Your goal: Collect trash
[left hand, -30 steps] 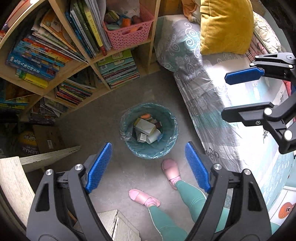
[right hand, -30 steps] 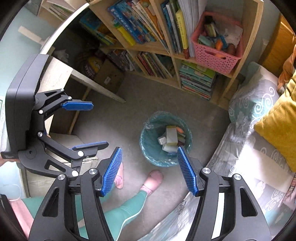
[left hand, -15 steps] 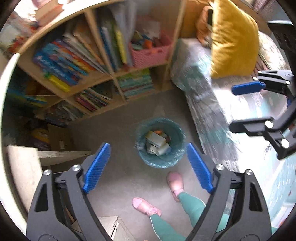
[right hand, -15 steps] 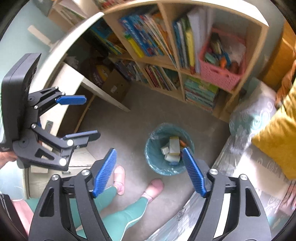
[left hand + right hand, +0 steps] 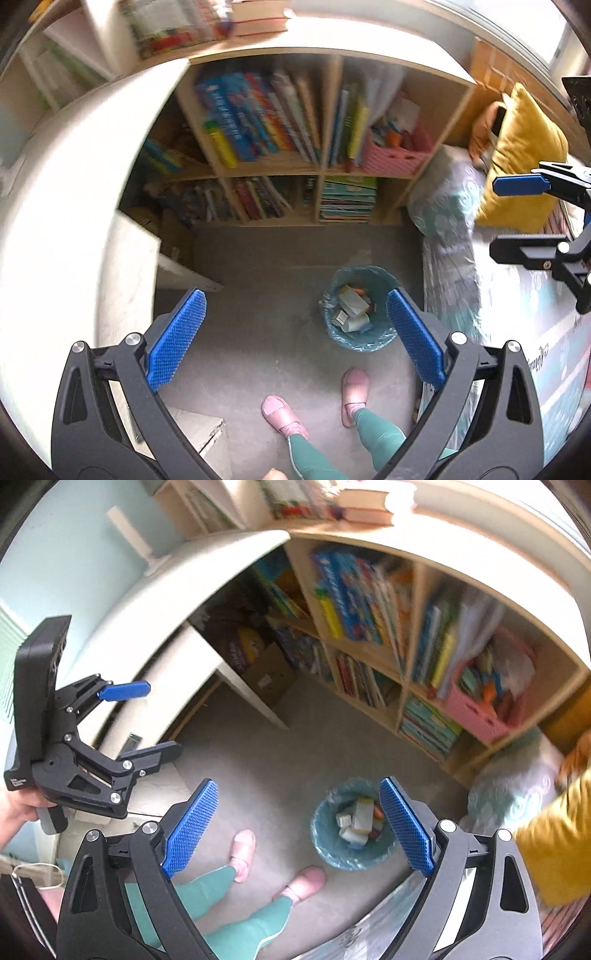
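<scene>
Bedding in grey and teal (image 5: 448, 221) fills the right side of the left wrist view, with a yellow pillow (image 5: 517, 162) on it; in the right wrist view only a corner of the pillow is caught, while a pale blue wall (image 5: 55, 554) is shown there alone. A wooden bookshelf (image 5: 321, 170), packed with books and holding a pink basket (image 5: 391, 160), is seen in both views, blurred. A white desk edge (image 5: 74, 206) blocks the left part of the left wrist view. On the grey floor, in front of the shelf and beside the bed, a trash bin lined with a teal bag (image 5: 360, 308) stands upright, with cartons and small boxes inside. Pink slippers (image 5: 282, 415) and green leggings are seen just near the bin. The left gripper (image 5: 293, 339) is spread wide with nothing between its blue pads, and the right gripper (image 5: 299, 827) is likewise parted and unloaded, both well above the bin.
</scene>
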A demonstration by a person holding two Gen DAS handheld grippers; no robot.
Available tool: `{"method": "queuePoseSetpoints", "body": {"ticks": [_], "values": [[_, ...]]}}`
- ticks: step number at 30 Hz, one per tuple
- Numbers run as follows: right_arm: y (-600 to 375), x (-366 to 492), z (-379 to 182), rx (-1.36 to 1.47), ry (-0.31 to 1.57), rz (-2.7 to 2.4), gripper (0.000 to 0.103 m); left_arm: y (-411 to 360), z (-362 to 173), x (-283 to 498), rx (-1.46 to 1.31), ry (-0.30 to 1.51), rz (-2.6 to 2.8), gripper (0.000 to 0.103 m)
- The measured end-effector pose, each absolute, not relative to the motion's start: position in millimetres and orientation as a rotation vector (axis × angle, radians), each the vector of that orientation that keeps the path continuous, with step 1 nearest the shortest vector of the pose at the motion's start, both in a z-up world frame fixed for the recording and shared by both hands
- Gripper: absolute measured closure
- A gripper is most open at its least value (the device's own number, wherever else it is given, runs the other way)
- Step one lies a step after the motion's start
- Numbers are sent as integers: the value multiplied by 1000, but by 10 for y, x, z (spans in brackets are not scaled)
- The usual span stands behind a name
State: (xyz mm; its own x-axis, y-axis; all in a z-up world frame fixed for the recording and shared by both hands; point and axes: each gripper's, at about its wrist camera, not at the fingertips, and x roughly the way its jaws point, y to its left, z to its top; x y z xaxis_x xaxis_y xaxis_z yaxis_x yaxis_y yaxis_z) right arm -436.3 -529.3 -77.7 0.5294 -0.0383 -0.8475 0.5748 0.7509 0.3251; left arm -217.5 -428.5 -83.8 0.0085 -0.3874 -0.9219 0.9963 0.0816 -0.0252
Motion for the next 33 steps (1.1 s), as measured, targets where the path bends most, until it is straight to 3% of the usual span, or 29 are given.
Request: {"method": "queuePoseSetpoints", "body": {"ticks": [11,33], "values": [[-5066,-3331,-384,503,947,-218,10,-3582,-607,-1386,663,991,-1098,7],[-3283,-715,-20,240,941,217,9,-1277,-413,489,323,1055,-540,7]]}}
